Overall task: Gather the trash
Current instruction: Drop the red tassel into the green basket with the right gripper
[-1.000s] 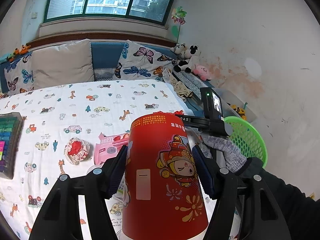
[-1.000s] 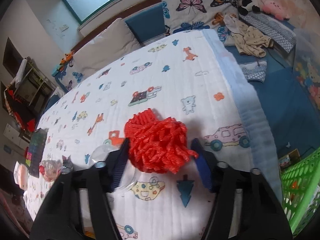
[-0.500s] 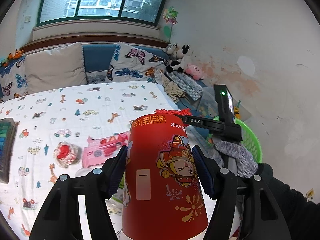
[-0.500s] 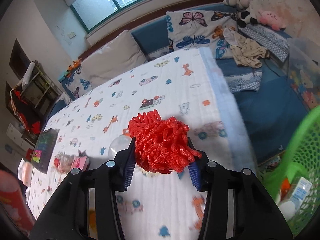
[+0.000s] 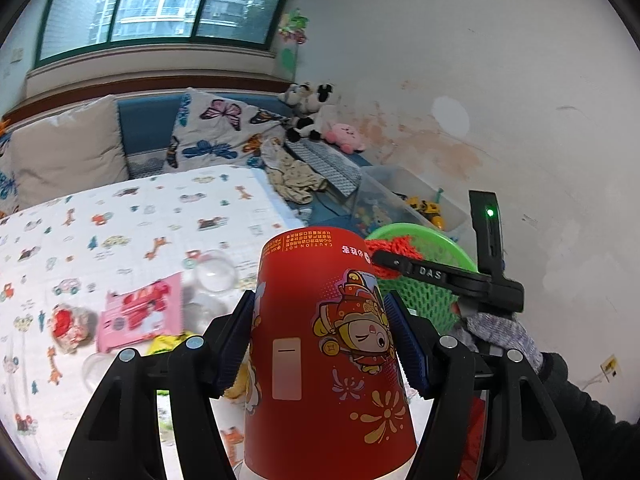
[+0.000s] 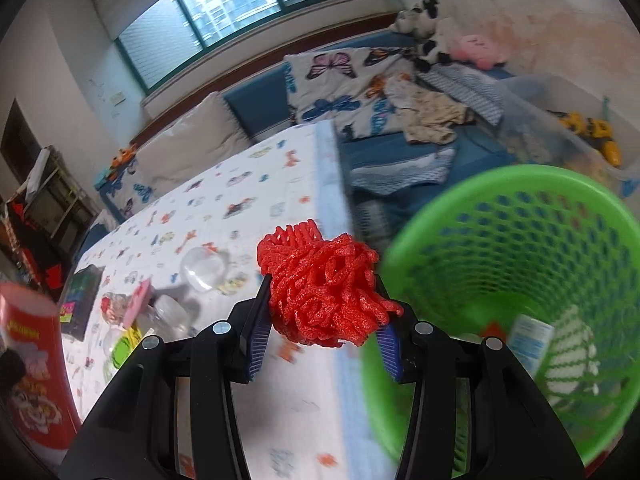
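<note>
My left gripper is shut on a tall red paper cup with a cartoon figure, held upright above the bed. My right gripper is shut on a red foam net and holds it just left of the green mesh basket, near the bed's edge. The right gripper also shows in the left wrist view, with the net over the basket's rim. The cup shows at the left edge of the right wrist view.
On the patterned bed sheet lie a pink wrapper, a red-and-white crumpled wrapper, clear plastic domes and a yellow-green piece. The basket holds a small carton. A clear toy bin stands by the wall.
My right gripper has lifted the red net off the bed and carried it right to the green basket. My left gripper keeps the cup and has turned right.
</note>
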